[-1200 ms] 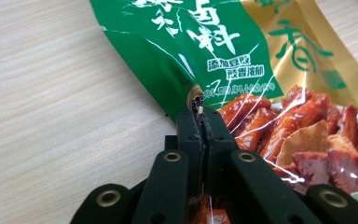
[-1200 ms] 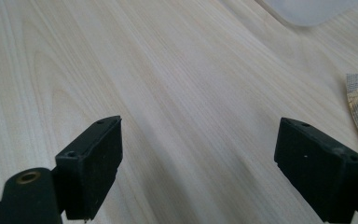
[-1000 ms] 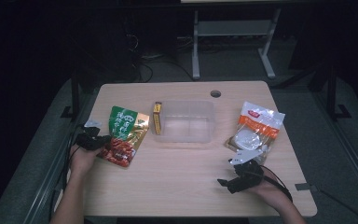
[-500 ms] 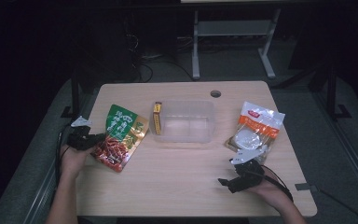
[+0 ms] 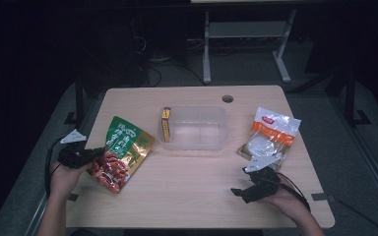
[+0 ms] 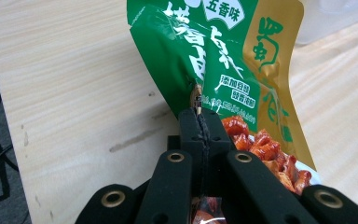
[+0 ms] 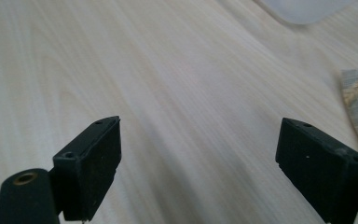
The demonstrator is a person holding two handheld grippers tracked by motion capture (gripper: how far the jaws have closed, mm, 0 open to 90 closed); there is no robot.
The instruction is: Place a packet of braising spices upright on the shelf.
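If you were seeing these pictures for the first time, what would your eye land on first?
The green snack bag at the table's left, its edge pinched in the shut left claw. Next, the clear plastic box at the centre with a yellow packet against its left wall, and the right claw open over bare wood.

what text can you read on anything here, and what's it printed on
"五香味": white tab at the top of the green snack bag, which the left gripper pinches at its edge.
Large white and gold characters on the same bag: cut off and creased, not readable.
Small white panel of characters lower on that bag: too blurred.
Red label on the white packet: too small.
Yellow box: print too small.
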